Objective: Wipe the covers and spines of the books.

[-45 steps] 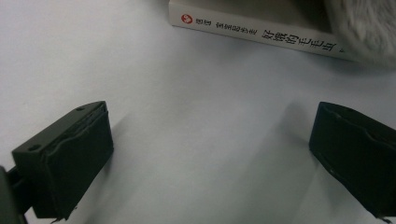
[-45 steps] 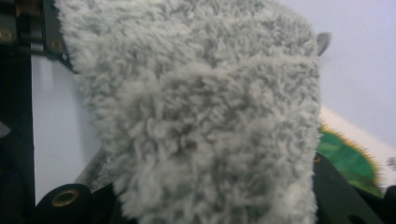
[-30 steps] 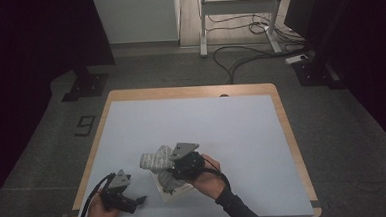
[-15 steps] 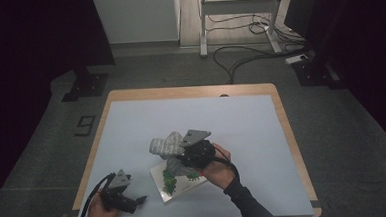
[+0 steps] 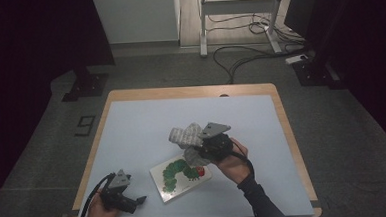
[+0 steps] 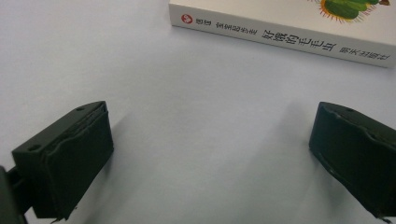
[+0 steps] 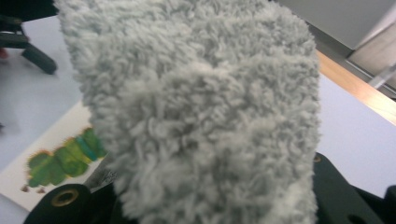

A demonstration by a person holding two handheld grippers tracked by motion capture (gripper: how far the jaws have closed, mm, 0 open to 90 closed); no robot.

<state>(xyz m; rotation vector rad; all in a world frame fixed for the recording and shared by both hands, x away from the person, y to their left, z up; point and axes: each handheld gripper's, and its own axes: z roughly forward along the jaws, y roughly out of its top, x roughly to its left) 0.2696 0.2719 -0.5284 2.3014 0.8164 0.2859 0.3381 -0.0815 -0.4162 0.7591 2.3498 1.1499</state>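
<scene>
My right gripper clenches the fluffy grey cloth above the white caterpillar picture book — my left gripper gapes, released, lower left; the worktop's upper half lies open.

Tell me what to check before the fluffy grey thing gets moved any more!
1. Right hand-held gripper has hold of the fluffy grey cloth: ok, the jaws are closed on it.
2. Cloth lifted off the caterpillar book: ok, its low end hangs just above the book's far corner.
3. Book lying flat on the table: ok.
4. Left hand-held gripper out of the way: ok, it rests near the table's front left corner, jaws open with nothing between them.
5. Room on the table to put the cloth down: ok, the far half is bare.
6. How firm the grip is: cannot tell.
</scene>
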